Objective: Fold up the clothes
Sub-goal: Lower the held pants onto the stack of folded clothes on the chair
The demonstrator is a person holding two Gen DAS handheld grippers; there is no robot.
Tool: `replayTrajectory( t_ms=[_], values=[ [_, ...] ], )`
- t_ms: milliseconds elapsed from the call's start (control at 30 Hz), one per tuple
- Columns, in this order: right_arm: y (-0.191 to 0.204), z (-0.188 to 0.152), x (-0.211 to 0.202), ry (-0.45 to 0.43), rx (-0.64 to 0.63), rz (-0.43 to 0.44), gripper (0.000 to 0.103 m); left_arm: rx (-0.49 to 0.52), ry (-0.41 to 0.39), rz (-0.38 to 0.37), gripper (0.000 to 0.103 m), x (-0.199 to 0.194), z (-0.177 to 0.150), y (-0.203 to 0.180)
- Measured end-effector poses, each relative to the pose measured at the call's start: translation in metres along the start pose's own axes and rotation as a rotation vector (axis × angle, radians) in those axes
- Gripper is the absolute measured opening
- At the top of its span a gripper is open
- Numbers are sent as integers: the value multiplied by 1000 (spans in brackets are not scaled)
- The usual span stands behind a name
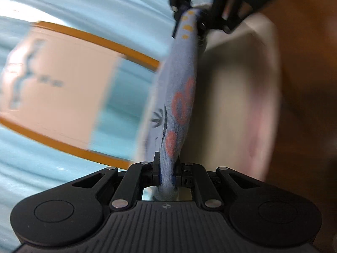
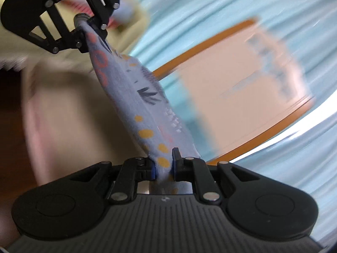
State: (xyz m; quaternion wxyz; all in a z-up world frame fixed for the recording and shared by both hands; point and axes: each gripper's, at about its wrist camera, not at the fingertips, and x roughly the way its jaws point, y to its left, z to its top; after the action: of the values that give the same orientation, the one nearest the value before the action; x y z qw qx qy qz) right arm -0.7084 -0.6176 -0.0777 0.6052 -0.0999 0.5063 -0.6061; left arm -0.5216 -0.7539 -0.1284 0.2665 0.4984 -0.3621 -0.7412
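Both tongs on blurred patterned garment

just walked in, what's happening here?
A person is folding clothes with a handheld gripper in each hand. The left gripper and the right gripper are each shut on opposite ends of one small blue patterned garment, which is stretched between them in the air. Below it lies a light blue cloth with a peach, orange-bordered panel. The background is motion-blurred, so other details can't be made out.
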Motion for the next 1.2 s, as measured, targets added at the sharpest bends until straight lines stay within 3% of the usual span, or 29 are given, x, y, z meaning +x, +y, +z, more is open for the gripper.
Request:
replayTrajectory(
  t_ms=[133,333,433,567,700,933,1000,1100,1200],
  values=[
    [28,-16,3,10,-27,41,12,20,-5,-15,9,1,-14,-18],
    [39,-26,-3,6,-75,5,18,0,-5,-8,28,-5,-32,-14],
    [39,-27,-5,8,-47,1,18,24,-7,-18,13,-6,-40,-13],
    [32,-19,-2,30,32,30,12,130,-23,-10,9,-6,-41,1],
    [-7,-7,-2,32,62,27,11,139,-51,47,9,-5,-36,57],
    [-126,53,40,1,73,-162,11,73,-78,223,9,12,-24,170],
    [-146,65,44,-17,83,-216,11,35,-90,261,9,11,-17,186],
    [-151,66,32,-47,107,-270,11,-1,-119,273,9,0,-20,176],
    [-119,47,20,-57,113,-280,11,12,-127,207,10,-15,-39,118]
  ],
)
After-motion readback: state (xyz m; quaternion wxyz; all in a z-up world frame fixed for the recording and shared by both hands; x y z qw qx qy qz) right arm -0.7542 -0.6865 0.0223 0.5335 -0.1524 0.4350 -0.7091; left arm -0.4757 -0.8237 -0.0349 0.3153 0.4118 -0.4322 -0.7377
